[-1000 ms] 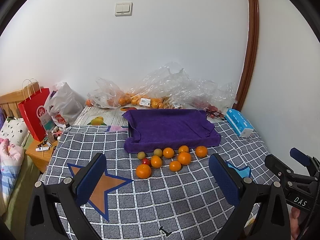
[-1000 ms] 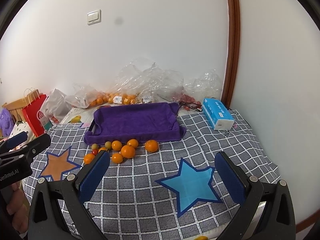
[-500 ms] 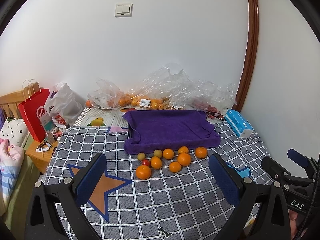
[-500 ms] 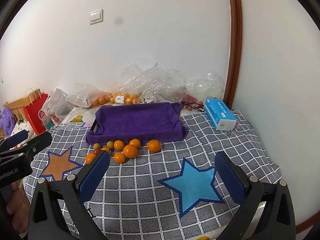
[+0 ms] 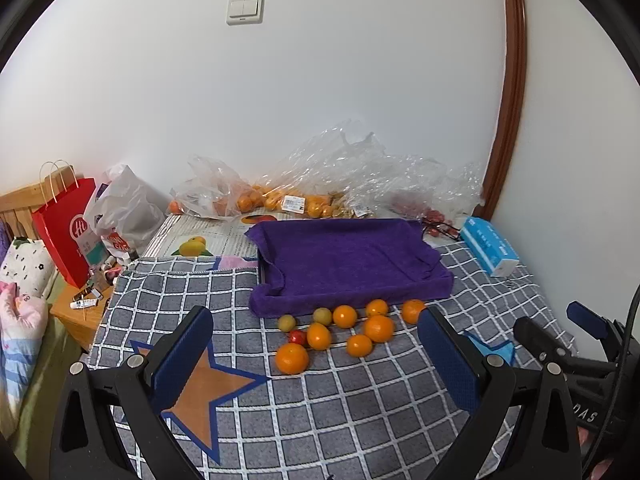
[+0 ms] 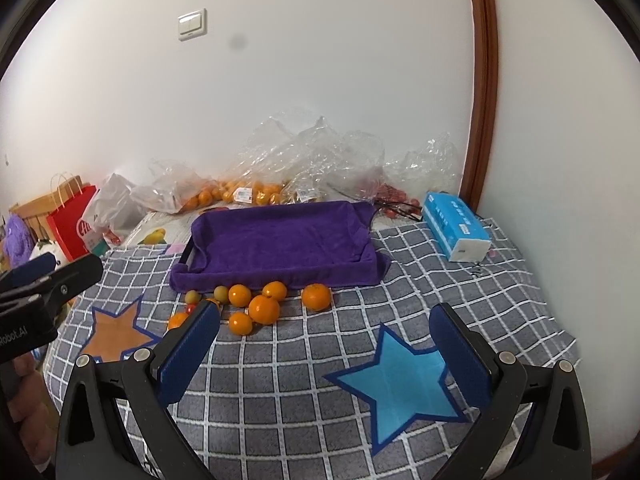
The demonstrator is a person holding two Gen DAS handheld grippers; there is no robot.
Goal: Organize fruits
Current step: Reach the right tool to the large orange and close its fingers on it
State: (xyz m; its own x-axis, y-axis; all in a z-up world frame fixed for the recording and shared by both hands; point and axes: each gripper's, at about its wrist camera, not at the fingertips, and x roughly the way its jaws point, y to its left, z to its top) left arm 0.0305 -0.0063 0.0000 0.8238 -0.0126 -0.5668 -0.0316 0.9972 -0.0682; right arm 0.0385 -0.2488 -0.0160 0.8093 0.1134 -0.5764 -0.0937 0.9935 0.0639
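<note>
Checked cloth (image 5: 360,420): grey with white grid lines, fills the lower half of both views; an orange star sits lower left and a blue star lower right.
Purple tray (image 5: 344,260): a tray draped in purple towel, centre of the left view, lying on the cloth with nothing inside it.
Plastic bags (image 5: 328,184): crumpled clear bags along the wall above the tray, with more oranges inside.
Left gripper (image 5: 316,364): bottom of the left view, blue pads spread wide apart, holding nothing, above the cloth.
Right gripper (image 6: 324,344): bottom of the right view, fingers likewise wide apart and bare.
Red paper bag (image 5: 66,232): left edge, standing upright.
Tissue box (image 6: 456,228): blue, right of the tray, on the cloth.
Loose fruit (image 5: 348,328): a cluster of oranges, two small greenish fruits and a small red one, on the cloth just below the tray's near edge, centre frame.
Biggest orange (image 5: 292,358): lowest in the cluster.
</note>
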